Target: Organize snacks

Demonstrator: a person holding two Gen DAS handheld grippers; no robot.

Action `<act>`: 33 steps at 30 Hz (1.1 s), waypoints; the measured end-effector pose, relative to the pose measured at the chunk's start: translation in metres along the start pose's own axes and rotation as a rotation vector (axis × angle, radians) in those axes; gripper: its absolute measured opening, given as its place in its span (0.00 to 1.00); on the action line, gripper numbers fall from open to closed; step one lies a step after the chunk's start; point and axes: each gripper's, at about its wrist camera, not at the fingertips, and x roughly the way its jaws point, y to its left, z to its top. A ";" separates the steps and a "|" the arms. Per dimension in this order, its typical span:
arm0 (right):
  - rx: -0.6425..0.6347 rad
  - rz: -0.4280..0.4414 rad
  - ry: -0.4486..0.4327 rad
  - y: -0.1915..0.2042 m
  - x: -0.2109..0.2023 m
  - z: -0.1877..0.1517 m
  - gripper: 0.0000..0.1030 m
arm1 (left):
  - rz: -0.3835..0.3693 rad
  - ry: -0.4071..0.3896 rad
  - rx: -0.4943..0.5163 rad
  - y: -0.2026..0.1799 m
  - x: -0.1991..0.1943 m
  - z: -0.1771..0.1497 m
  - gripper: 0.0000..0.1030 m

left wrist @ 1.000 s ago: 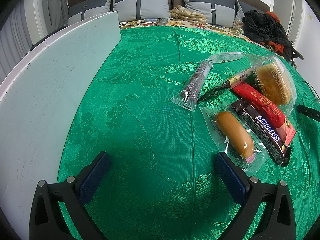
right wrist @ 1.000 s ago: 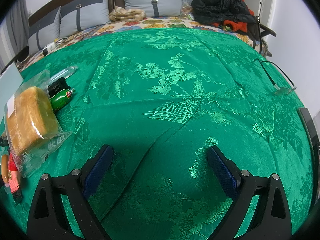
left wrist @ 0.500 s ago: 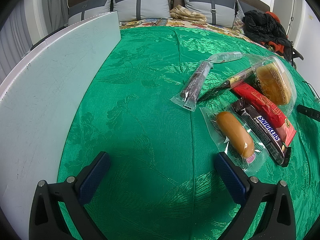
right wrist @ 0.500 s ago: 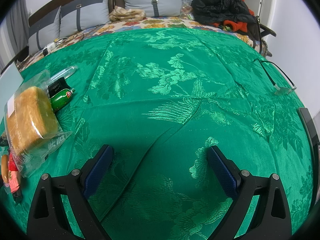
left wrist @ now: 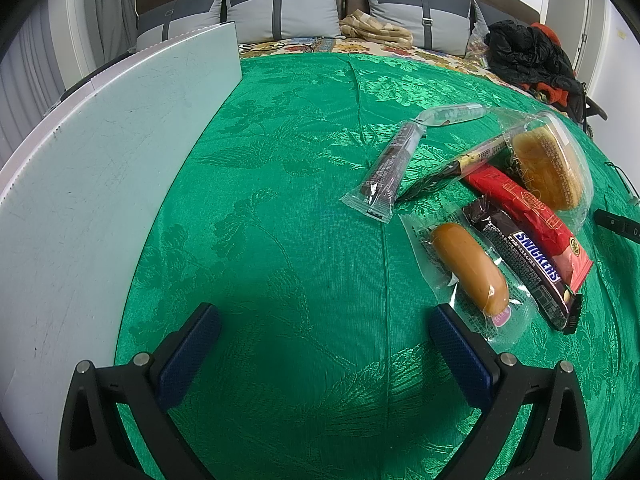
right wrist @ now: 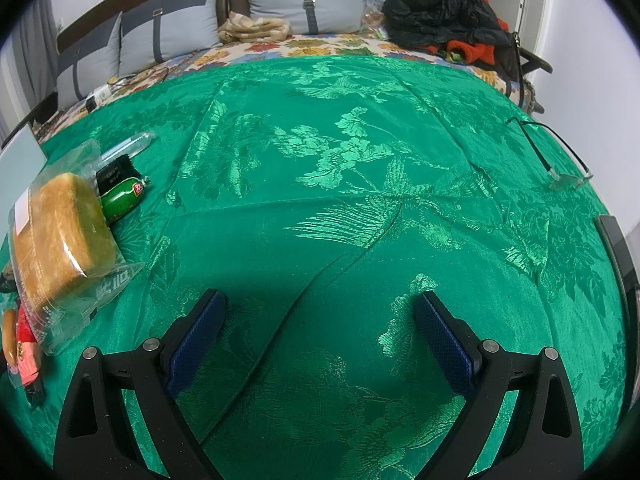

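In the left wrist view a group of wrapped snacks lies on the green cloth at the right: a sausage roll in clear wrap, a Snickers bar, a red packet, a bagged bun, a dark stick in clear wrap and a clear tube. My left gripper is open and empty, just left of the sausage roll. My right gripper is open and empty over bare cloth; the bagged bun and a green packet lie far to its left.
A large white board lies along the left side of the cloth. A bed with grey pillows and a dark jacket stands behind. A cable with a clear clip lies at the right. A black device lies right of the snacks.
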 end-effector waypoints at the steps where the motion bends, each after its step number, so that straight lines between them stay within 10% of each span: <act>1: 0.000 0.000 0.000 0.000 0.000 0.000 0.95 | 0.000 0.000 0.000 0.000 0.000 0.000 1.00; 33: 0.000 0.000 0.000 0.000 0.000 0.000 0.95 | 0.000 -0.001 0.000 0.000 0.000 0.000 1.00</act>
